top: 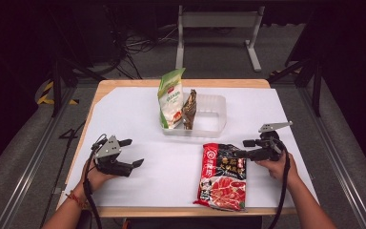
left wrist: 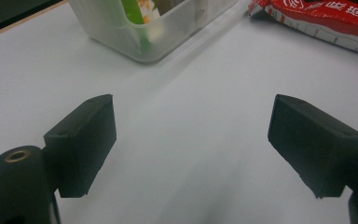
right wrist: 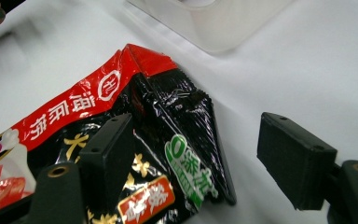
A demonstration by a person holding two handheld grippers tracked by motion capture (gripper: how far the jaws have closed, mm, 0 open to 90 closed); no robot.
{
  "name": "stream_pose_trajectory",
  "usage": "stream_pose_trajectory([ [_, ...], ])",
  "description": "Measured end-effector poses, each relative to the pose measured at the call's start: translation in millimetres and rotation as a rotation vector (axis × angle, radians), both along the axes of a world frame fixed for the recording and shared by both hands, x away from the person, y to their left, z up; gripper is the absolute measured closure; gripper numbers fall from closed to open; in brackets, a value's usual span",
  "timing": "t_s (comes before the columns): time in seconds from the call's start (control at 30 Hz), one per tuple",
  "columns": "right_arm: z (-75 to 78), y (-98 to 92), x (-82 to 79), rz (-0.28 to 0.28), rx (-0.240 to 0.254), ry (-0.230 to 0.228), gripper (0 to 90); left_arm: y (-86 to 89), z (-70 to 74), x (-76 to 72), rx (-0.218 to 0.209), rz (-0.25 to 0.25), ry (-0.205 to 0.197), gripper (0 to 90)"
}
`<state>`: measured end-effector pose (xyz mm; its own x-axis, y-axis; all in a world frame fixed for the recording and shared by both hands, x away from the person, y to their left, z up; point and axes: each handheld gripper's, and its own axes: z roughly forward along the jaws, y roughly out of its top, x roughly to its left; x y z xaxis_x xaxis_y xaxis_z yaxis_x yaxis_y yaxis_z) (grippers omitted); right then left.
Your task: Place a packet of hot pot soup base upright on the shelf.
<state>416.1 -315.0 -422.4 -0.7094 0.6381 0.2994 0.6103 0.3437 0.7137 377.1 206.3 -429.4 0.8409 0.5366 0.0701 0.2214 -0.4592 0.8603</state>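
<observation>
Right tongs point(right wrist: 196, 154) apart, straddling red-black pouch point(top: 224, 175) corner, no clamp yet. Left tongs point(top: 129, 152) apart, idle over tabletop point(top: 138, 114). Two packets in bin point(top: 218, 114); pouch left.

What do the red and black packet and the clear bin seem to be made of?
The red and black packet looks like glossy plastic film: it creases sharply and glints. The clear bin seems to be frosted, translucent plastic, probably rigid: the pouches inside show dimly through its wall.

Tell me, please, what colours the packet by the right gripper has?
The packet is red and black with white and gold lettering, clearest in the right gripper view.
</observation>
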Motion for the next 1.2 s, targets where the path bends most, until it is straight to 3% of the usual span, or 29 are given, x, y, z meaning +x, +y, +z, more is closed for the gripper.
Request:
stream_pose_trajectory([
  [0.4, -12.9, 20.8, 7.1, 0.037, 0.018, 0.049, 29.6, -0.5, -0.1, 0.0, 0.009, -0.004, -0.001, 15.8],
  [0.57, -16.1, 29.0, 7.6, 0.061, -0.020, 0.057, 32.5, -0.1, -0.8, 0.4, 0.012, -0.005, 0.001, 15.8],
  [0.73, -17.4, 27.4, 9.0, 0.061, -0.005, 0.070, 50.1, -1.1, -1.7, 0.8, 0.024, -0.010, 0.004, 15.7],
  [0.83, -18.5, 26.5, 9.8, 0.062, 0.012, 0.084, 55.9, -1.3, -2.2, 1.2, 0.029, -0.008, 0.005, 15.5],
  [0.9, -18.1, 22.8, 9.9, 0.053, 0.041, 0.087, 65.4, -1.1, -2.5, 1.5, 0.031, -0.005, 0.005, 15.5],
  [1.0, -16.6, 19.0, 8.3, 0.058, 0.069, 0.069, 77.7, -0.7, -2.7, 1.7, 0.032, -0.004, 0.001, 15.5],
  [1.03, -16.6, 19.0, 8.3, 0.058, 0.069, 0.069, 77.7, -0.7, -2.7, 1.7, 0.032, -0.004, 0.001, 15.5],
  [1.07, -15.3, 17.3, 6.3, 0.061, 0.087, 0.054, 84.6, -0.5, -2.8, 2.0, 0.030, -0.004, 0.002, 15.5],
  [1.2, -12.8, 17.0, 1.7, 0.066, 0.082, 0.023, 86.5, 1.7, -3.1, 2.8, 0.026, 0.005, 0.001, 15.6],
])
